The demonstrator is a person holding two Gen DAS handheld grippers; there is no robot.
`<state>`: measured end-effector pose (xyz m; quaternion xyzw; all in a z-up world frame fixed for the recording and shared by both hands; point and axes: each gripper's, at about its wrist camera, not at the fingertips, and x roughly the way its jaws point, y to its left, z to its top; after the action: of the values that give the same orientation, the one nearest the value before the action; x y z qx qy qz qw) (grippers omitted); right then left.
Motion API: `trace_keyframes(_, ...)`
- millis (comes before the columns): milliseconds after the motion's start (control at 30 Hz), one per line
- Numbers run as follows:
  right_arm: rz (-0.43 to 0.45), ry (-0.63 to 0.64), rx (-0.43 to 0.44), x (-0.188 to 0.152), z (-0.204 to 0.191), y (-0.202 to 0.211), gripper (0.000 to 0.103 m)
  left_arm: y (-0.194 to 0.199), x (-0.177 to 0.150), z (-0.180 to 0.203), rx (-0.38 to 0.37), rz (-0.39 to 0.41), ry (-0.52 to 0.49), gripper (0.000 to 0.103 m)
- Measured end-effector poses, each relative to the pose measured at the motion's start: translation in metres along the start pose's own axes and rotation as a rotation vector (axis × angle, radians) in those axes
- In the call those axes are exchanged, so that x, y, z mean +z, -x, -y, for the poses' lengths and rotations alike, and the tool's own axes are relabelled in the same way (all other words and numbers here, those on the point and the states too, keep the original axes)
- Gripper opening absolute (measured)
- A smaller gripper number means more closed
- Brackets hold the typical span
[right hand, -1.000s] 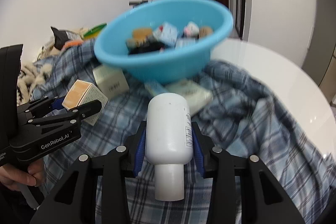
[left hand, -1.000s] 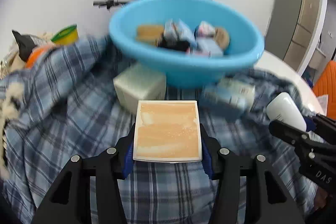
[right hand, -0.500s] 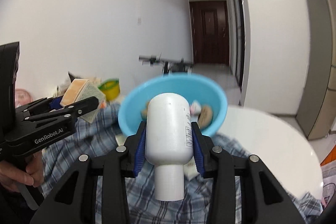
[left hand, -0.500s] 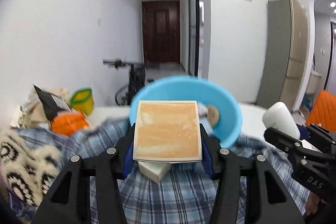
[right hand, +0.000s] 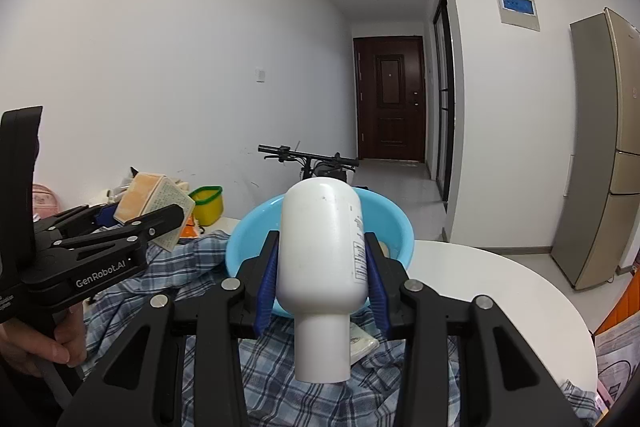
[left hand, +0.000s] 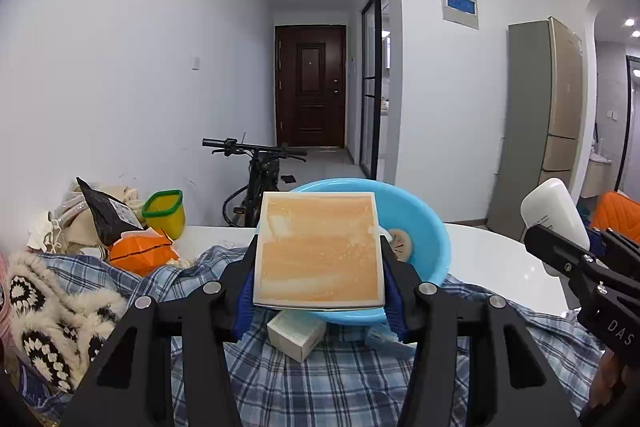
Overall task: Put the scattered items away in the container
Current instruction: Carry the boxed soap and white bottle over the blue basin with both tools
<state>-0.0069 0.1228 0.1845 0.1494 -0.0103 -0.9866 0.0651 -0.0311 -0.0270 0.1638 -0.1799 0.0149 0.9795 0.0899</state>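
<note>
left tool (left hand: 318,301) gripping orange box (left hand: 318,251) | right tool (right hand: 322,285) clamping white bottle (right hand: 322,247) | advising: centre each over blue basin (right hand: 256,227), seemingly beyond, before releasing

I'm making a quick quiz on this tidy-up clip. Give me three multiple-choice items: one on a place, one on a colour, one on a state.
1. Where does the small pale cardboard box lie?
A. inside the basin
B. on the blue checked cloth, at the basin's near rim
C. on the bare white round table

2. What colour is the round plastic basin?
A. light blue
B. green
C. orange

3. What is the right gripper doing?
A. open and empty
B. shut on the square orange-faced box
C. shut on the white plastic bottle

Answers:
1 B: the left wrist view shows it on the cloth, just below the basin's rim.
2 A: both views show a light blue bowl.
3 C: its blue pads press the bottle's sides, cap toward the camera; the left gripper holds the square orange-faced box.
</note>
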Motion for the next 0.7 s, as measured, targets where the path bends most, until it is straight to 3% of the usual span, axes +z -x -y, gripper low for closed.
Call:
trace_keyframes(167, 0.039, 0.023, -0.05, 0.009, 0.003, -0.027, 0.038, -0.044, 0.006, -0.006, 0.032, -0.005, 0.031, 0.054)
trace_keyframes(400, 0.052, 0.003, -0.043, 0.036, 0.02, -0.093, 0.038, -0.12, 0.032, -0.007, -0.058, 0.026, 0.027, 0.054)
trace_keyframes(533, 0.066, 0.003, -0.069, 0.053, 0.028, -0.127, 0.038, -0.153, 0.052, -0.007, -0.065, 0.055, 0.041, 0.054)
trace_keyframes(700, 0.088, 0.044, -0.117, 0.072, 0.036, -0.163, 0.038, -0.195, 0.084, -0.015, 0.006, 0.101, 0.051, 0.054)
